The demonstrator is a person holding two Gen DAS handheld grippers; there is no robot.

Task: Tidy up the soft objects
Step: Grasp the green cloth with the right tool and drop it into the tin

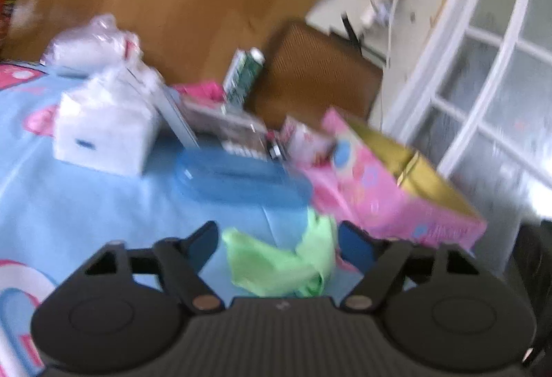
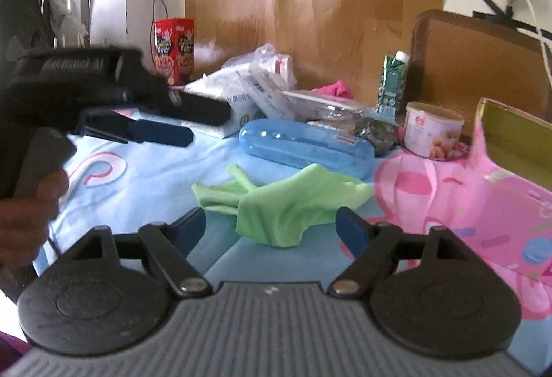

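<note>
Crumpled light-green cloth (image 2: 283, 204) on bedsheet (image 2: 155, 180)

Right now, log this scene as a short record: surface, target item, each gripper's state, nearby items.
surface: light blue printed cloth
target: green cloth, crumpled, lying loose on the surface
left gripper: open, jaws either side of the green cloth
right gripper: open, green cloth just ahead, not gripped
behind target: blue plastic case
right side: pink box, open top
also present: white cup, green carton
</note>
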